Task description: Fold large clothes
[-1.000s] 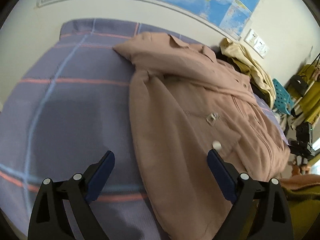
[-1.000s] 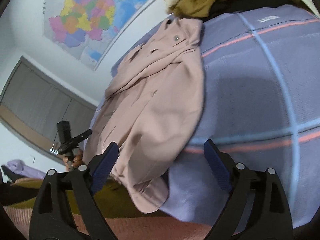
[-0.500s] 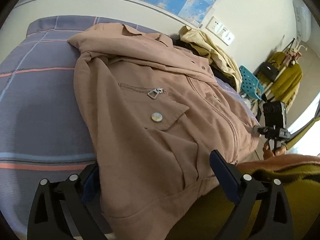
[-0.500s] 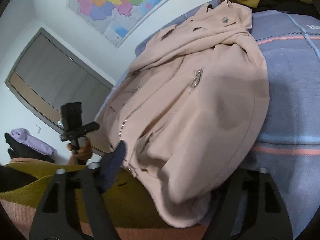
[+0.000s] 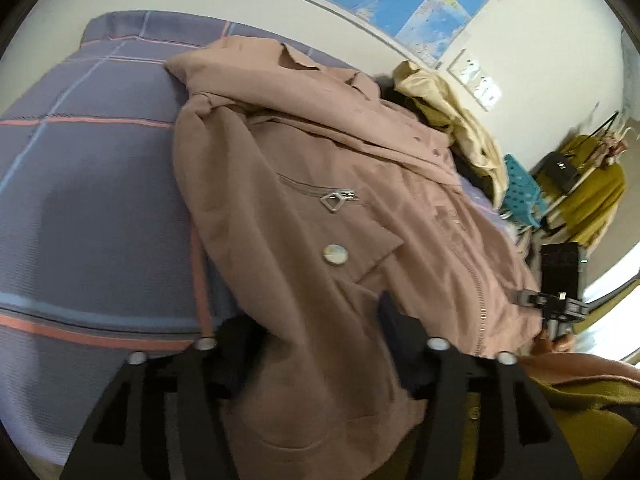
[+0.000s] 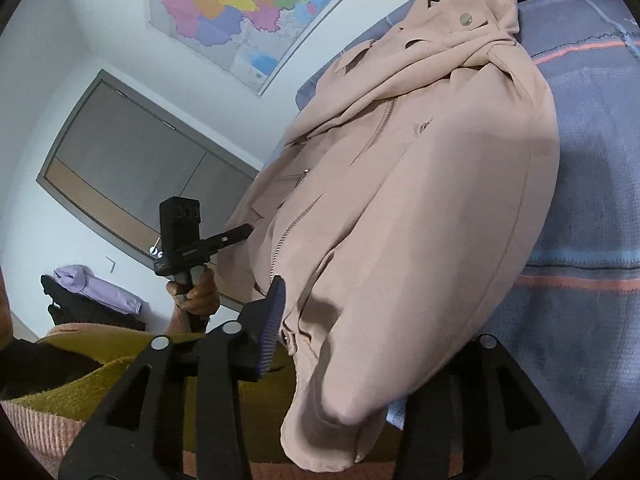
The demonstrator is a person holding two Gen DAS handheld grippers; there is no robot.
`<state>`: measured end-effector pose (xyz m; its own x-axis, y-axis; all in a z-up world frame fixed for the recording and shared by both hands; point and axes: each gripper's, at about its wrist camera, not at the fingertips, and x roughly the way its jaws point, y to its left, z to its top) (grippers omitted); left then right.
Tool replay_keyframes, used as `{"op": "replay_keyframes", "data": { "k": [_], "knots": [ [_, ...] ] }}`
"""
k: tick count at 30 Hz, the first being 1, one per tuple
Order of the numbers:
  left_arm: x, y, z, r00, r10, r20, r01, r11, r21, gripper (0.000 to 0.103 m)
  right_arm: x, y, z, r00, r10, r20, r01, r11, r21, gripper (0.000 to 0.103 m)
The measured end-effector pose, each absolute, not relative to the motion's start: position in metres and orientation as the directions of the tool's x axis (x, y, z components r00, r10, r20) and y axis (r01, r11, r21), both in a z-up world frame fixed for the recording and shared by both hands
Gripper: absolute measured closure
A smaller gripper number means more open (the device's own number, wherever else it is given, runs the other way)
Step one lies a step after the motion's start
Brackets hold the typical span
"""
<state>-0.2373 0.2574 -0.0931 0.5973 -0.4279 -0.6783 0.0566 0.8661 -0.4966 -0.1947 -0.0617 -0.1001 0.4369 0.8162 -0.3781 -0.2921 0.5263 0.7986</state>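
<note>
A dusty-pink jacket with a zip pocket and snap buttons lies spread on the purple checked bed cover, its hem hanging over the near edge. My left gripper straddles one side of the hem and its jaws are closing. The left finger is partly under the cloth, and the right finger rests on top. In the right wrist view the jacket bulges over the other hem corner. My right gripper is closing around it. Its left pad stands just beside the cloth, and the other finger is hidden behind it.
A heap of yellow and olive clothes lies at the far end of the bed by the wall with the map. A blue stool and a clothes rack stand beyond. The person's olive and pink garment fills the near edge.
Both grippers have moved in from the bare bed cover onto the jacket's hem, and their jaws have narrowed around it. The jacket itself lies as before.
</note>
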Motion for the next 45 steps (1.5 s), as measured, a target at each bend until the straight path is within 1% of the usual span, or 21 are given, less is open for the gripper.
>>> {"op": "replay_keyframes", "data": {
  "k": [1, 3, 4, 5, 6, 7, 8, 9, 10, 12, 14, 18, 21, 23, 24, 29, 33, 38, 45],
  "knots": [
    [-0.238, 0.256, -0.093, 0.594, -0.444, -0.671, 0.067, 0.858, -0.509, 0.025, -0.193, -0.06, -0.101, 0.438, 0.812, -0.387, -0.288, 0.534, 0.795, 0.06],
    [-0.236, 0.251, -0.093, 0.588, -0.473, -0.657, 0.084, 0.843, -0.531, 0.017, -0.19, -0.059, -0.103, 0.438, 0.815, -0.379, -0.283, 0.526, 0.802, 0.06],
    [-0.237, 0.249, -0.093, 0.595, -0.462, -0.657, 0.077, 0.847, -0.526, 0.017, -0.189, -0.057, -0.104, 0.439, 0.815, -0.378, -0.283, 0.525, 0.803, 0.065],
    [-0.236, 0.246, -0.093, 0.605, -0.448, -0.659, 0.073, 0.854, -0.514, 0.017, -0.188, -0.055, -0.104, 0.437, 0.815, -0.38, -0.286, 0.526, 0.801, 0.08],
    [-0.237, 0.244, -0.093, 0.611, -0.435, -0.662, 0.067, 0.861, -0.505, 0.027, -0.188, -0.053, -0.103, 0.436, 0.82, -0.37, -0.292, 0.518, 0.804, 0.088],
    [-0.237, 0.242, -0.093, 0.615, -0.416, -0.67, 0.054, 0.87, -0.49, 0.056, -0.188, -0.051, -0.102, 0.434, 0.826, -0.359, -0.295, 0.507, 0.81, 0.094],
    [-0.236, 0.24, -0.094, 0.613, -0.389, -0.687, 0.03, 0.881, -0.472, 0.069, -0.189, -0.05, -0.099, 0.436, 0.829, -0.351, -0.302, 0.502, 0.811, 0.095],
    [-0.235, 0.24, -0.095, 0.61, -0.36, -0.706, -0.003, 0.89, -0.456, 0.079, -0.189, -0.049, -0.097, 0.437, 0.83, -0.346, -0.307, 0.499, 0.81, 0.095],
    [-0.236, 0.241, -0.093, 0.618, -0.347, -0.706, -0.023, 0.889, -0.457, 0.09, -0.19, -0.049, -0.092, 0.438, 0.834, -0.336, -0.315, 0.492, 0.812, 0.095],
    [-0.239, 0.246, -0.082, 0.638, -0.332, -0.695, -0.04, 0.887, -0.46, 0.097, -0.19, -0.052, -0.077, 0.451, 0.834, -0.318, -0.331, 0.487, 0.808, 0.096],
    [-0.246, 0.254, -0.067, 0.671, -0.345, -0.656, -0.031, 0.871, -0.49, 0.098, -0.193, -0.056, -0.056, 0.475, 0.829, -0.297, -0.365, 0.492, 0.791, 0.096],
    [-0.271, 0.277, -0.022, 0.762, -0.358, -0.54, 0.004, 0.836, -0.548, 0.1, -0.213, -0.058, -0.004, 0.51, 0.836, -0.201, -0.484, 0.472, 0.736, 0.097],
    [-0.292, 0.289, 0.005, 0.813, -0.364, -0.454, 0.05, 0.821, -0.568, 0.1, -0.23, -0.061, 0.022, 0.51, 0.85, -0.132, -0.554, 0.442, 0.706, 0.097],
    [-0.3, 0.289, 0.013, 0.825, -0.368, -0.43, 0.074, 0.823, -0.563, 0.1, -0.238, -0.064, 0.028, 0.504, 0.858, -0.105, -0.578, 0.424, 0.697, 0.098],
    [-0.303, 0.288, 0.014, 0.828, -0.369, -0.423, 0.085, 0.828, -0.555, 0.1, -0.239, -0.066, 0.027, 0.512, 0.853, -0.106, -0.576, 0.432, 0.694, 0.098],
    [-0.288, 0.285, 0.0, 0.79, -0.387, -0.476, 0.062, 0.822, -0.566, 0.1, -0.222, -0.074, 0.004, 0.525, 0.839, -0.145, -0.472, 0.428, 0.771, 0.098],
    [-0.276, 0.292, -0.002, 0.784, -0.379, -0.491, 0.028, 0.812, -0.583, 0.1, -0.209, -0.074, 0.01, 0.526, 0.838, -0.145, -0.47, 0.429, 0.772, 0.098],
    [-0.26, 0.307, 0.014, 0.787, -0.35, -0.508, 0.003, 0.825, -0.564, 0.1, -0.184, -0.084, 0.025, 0.554, 0.82, -0.144, -0.446, 0.439, 0.78, 0.097],
    [-0.228, 0.312, 0.043, 0.799, -0.285, -0.529, -0.012, 0.873, -0.487, 0.1, -0.142, -0.092, 0.046, 0.575, 0.805, -0.148, -0.437, 0.455, 0.776, 0.097]
  ]
}}
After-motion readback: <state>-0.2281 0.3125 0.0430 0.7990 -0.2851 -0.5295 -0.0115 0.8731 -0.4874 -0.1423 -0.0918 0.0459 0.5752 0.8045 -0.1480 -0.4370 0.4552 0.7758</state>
